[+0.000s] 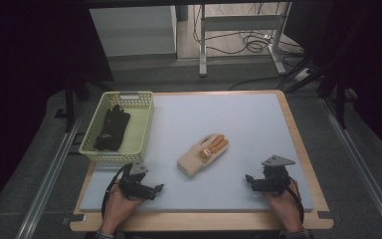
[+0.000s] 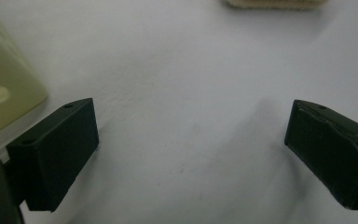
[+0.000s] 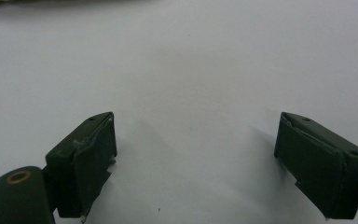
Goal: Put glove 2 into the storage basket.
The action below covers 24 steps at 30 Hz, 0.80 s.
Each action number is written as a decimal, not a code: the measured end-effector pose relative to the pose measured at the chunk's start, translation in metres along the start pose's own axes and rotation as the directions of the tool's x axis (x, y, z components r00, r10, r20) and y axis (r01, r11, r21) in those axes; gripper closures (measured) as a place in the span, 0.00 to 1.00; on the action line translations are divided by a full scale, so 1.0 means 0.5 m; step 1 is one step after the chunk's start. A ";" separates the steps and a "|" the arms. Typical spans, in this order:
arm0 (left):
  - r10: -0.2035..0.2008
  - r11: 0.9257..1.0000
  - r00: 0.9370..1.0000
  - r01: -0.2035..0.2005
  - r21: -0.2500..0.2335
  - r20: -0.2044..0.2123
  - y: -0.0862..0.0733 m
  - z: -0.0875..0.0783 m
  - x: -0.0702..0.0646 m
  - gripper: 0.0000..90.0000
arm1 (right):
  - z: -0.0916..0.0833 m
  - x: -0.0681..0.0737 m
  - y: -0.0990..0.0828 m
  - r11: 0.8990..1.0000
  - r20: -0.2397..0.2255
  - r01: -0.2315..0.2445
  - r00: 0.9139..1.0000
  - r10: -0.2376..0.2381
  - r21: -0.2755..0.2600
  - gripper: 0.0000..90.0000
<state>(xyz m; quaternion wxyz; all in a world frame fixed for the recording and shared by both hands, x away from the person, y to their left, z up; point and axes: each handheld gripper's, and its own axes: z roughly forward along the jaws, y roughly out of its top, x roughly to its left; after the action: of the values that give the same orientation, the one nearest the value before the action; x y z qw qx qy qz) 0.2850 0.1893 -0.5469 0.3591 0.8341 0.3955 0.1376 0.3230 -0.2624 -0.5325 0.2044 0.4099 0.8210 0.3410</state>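
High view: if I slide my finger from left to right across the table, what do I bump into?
Basket with a black glove → left gripper → tan glove → right gripper.

Left gripper point(image 1: 155, 188) black, cable looping behind; right gripper point(image 1: 249, 180) black, grey three-cornered plate point(image 1: 277, 161) on top; blocky jaws with small screw holes.

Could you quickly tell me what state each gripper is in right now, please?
Left gripper: open, jaws wide apart, nothing between them, over the pale mat.
Right gripper: open, jaws wide apart, holding nothing.
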 end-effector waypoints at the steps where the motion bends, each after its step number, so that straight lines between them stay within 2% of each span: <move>1: -0.001 1.000 1.000 0.001 0.000 0.005 0.004 0.000 -0.001 0.03 | 0.000 0.000 0.000 1.000 0.000 0.000 1.000 0.000 0.000 0.14; 13: 0.028 1.000 0.999 -0.028 0.009 0.045 0.066 0.005 -0.023 0.01 | 0.000 0.000 0.000 1.000 -0.001 0.000 1.000 0.000 0.000 0.14; 24: 0.054 0.997 0.995 -0.058 0.043 0.083 0.143 0.037 -0.044 0.00 | 0.000 0.000 0.000 1.000 -0.001 0.000 1.000 0.000 0.000 0.14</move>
<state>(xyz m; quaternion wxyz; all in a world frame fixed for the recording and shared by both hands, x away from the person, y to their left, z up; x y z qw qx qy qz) 0.3200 0.1328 -0.5081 0.3520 0.8576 0.3601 0.1044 0.3230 -0.2626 -0.5324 0.2039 0.4096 0.8212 0.3411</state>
